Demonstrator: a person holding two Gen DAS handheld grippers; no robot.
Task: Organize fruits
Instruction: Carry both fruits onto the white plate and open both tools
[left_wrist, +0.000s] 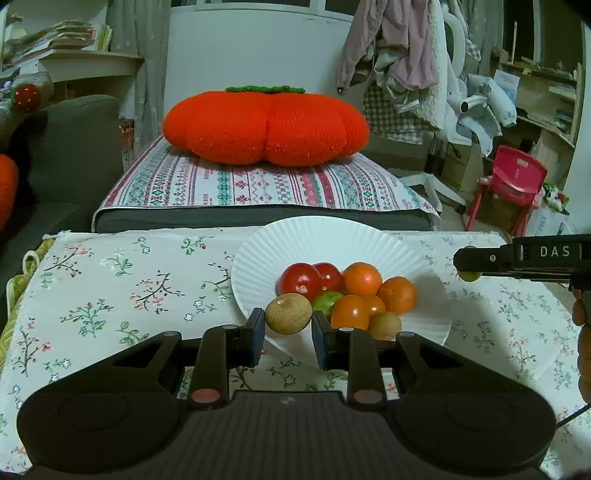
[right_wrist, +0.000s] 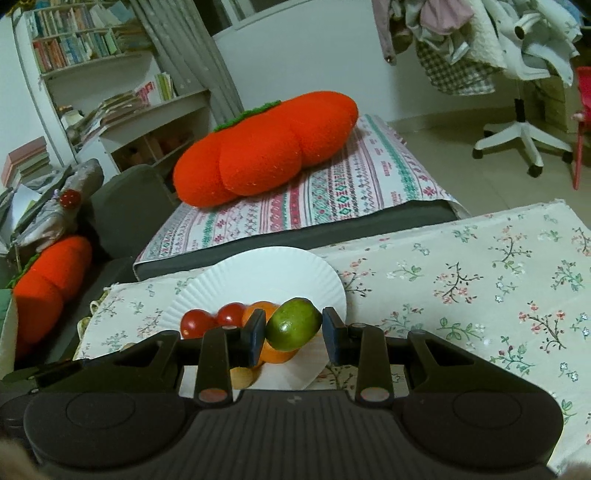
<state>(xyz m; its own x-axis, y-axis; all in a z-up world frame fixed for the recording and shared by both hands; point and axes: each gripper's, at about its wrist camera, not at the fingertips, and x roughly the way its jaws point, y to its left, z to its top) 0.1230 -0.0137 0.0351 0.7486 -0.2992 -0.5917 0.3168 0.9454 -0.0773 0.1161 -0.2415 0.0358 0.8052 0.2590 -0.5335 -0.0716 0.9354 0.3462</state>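
A brown fruit (left_wrist: 288, 313) is pinched between the left gripper (left_wrist: 288, 332) fingers, over the near rim of the white paper plate (left_wrist: 314, 240). A green fruit (right_wrist: 294, 324) is pinched in the right gripper (right_wrist: 294, 334) fingers, above the plate's edge. Red tomatoes (left_wrist: 300, 281) and oranges (left_wrist: 362, 278) lie piled on the plate, on the floral tabletop (left_wrist: 122, 280)

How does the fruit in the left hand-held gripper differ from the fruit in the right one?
The left hand-held gripper holds a brown fruit, dull and speckled; the right hand-held gripper holds a green fruit, smooth and glossy. The brown fruit looks nearly round, the green fruit more oval and tilted between the pads. Both are small, pinched from the sides, and hang over the white paper plate of fruit.
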